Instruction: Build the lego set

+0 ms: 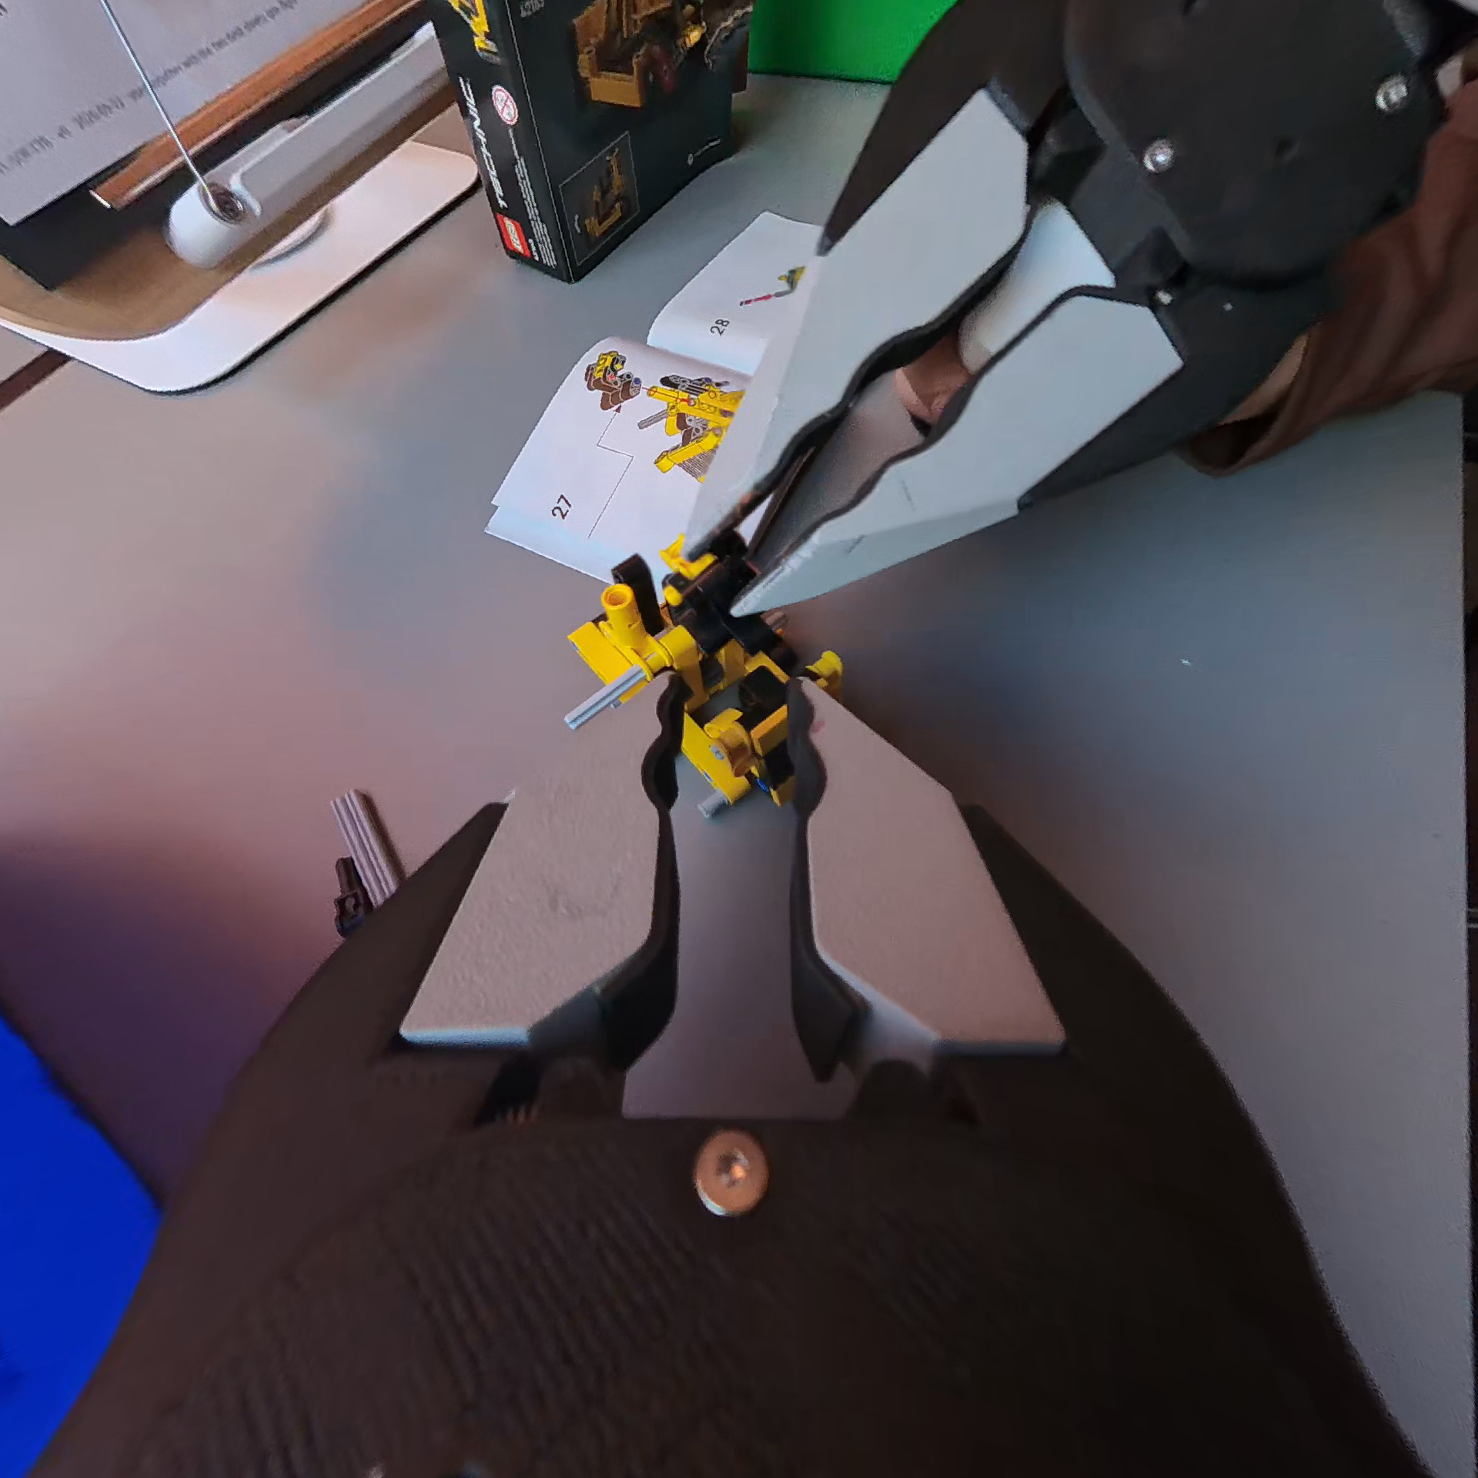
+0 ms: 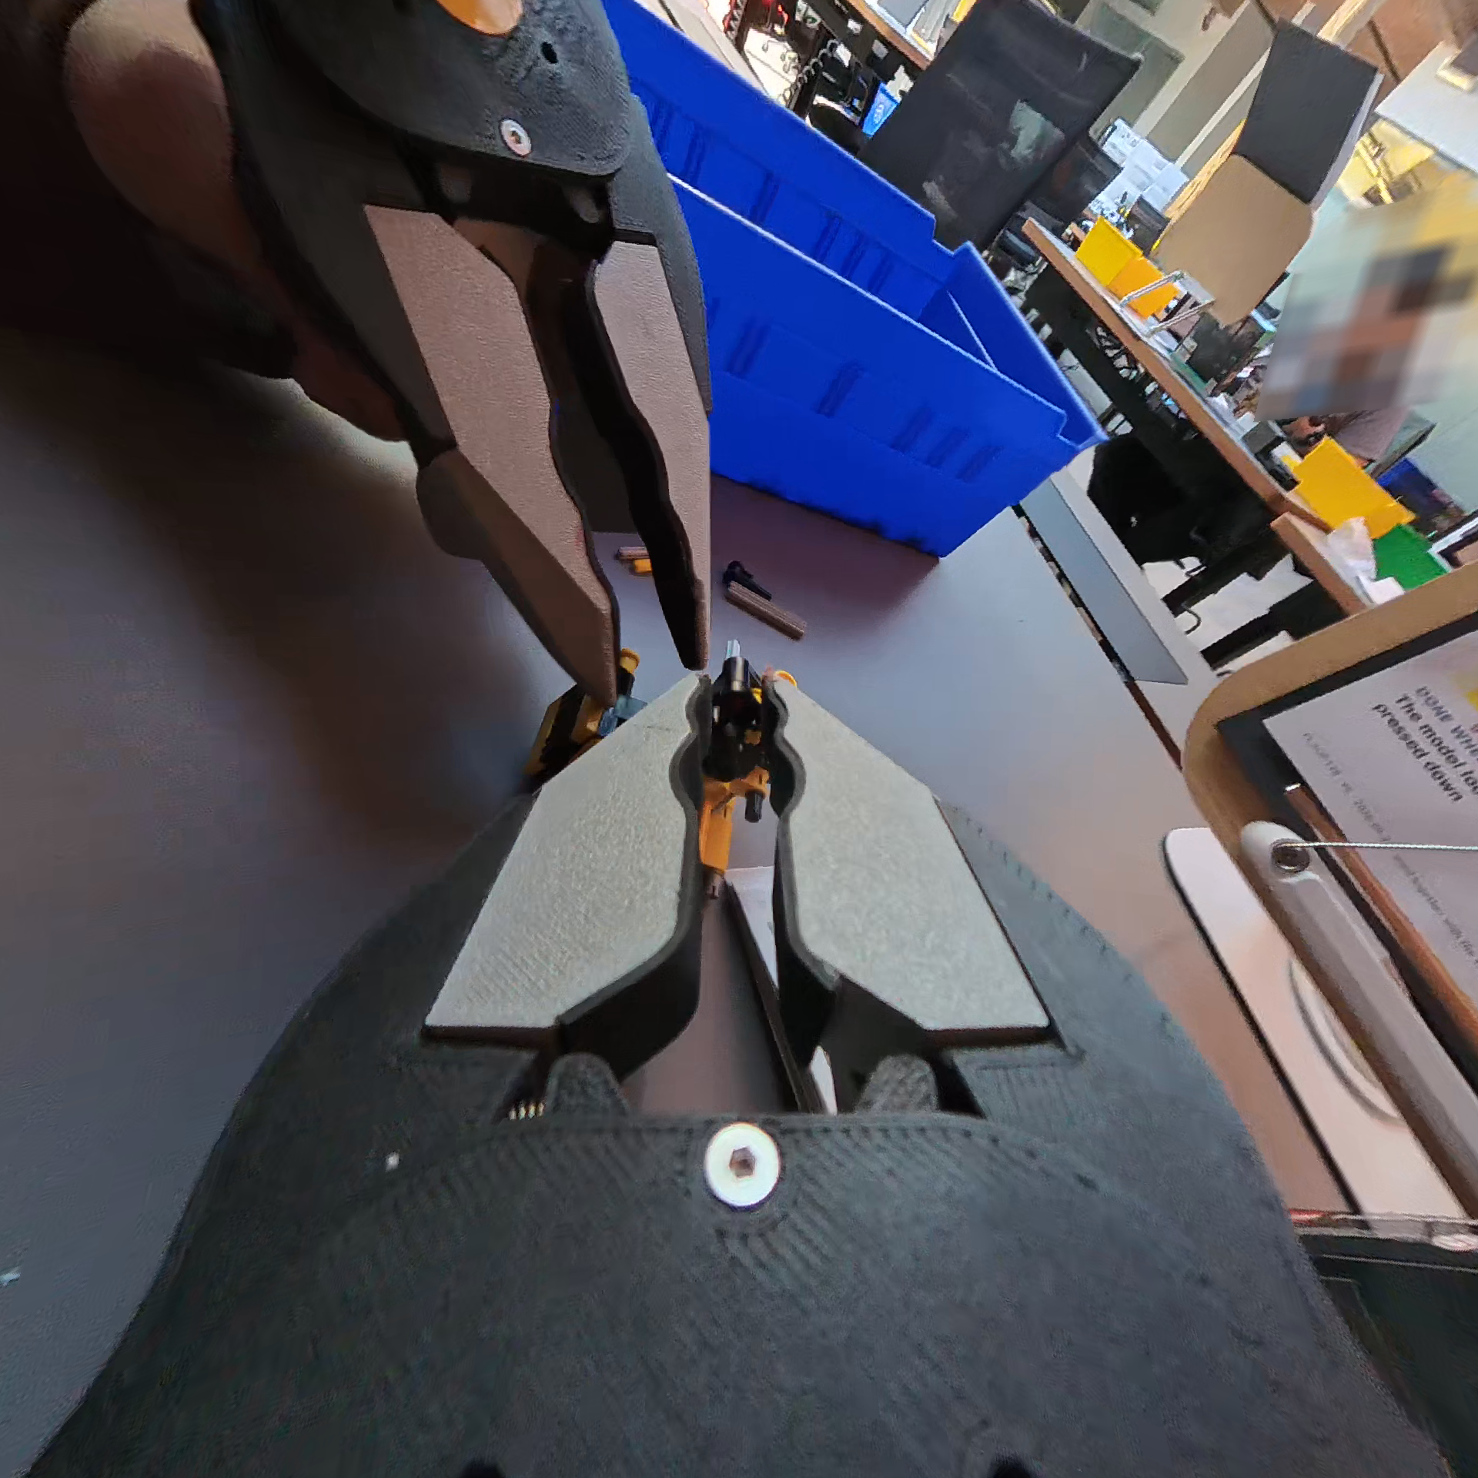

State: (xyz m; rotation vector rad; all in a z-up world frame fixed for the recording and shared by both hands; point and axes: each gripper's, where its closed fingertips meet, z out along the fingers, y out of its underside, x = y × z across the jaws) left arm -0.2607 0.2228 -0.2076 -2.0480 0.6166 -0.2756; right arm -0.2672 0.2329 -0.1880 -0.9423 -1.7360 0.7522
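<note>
A small yellow and black lego model [image 1: 708,680] is held just above the grey table [image 1: 1120,720]; a grey axle [image 1: 604,697] sticks out of its left side. My left gripper [image 1: 732,704] is shut on the model's lower yellow part. My right gripper [image 1: 724,580] comes in from the upper right and is shut on the black piece [image 1: 712,616] at the model's top. In the right wrist view my right gripper [image 2: 740,692] pinches that black piece [image 2: 736,712], and the left gripper [image 2: 648,672] grips the yellow part [image 2: 572,732] from the upper left.
An open instruction booklet [image 1: 592,464] lies behind the model, with the lego box [image 1: 592,136] standing farther back. A screen on a white stand [image 1: 240,208] is at the back left. Loose grey axles [image 1: 364,840] and a black pin [image 1: 348,900] lie to the left. Blue bins [image 2: 840,360] stand beyond. The tips of both grippers are at nearly the same place. The black pin [image 1: 348,900] lies around 11 cm away from my left fingertips.
</note>
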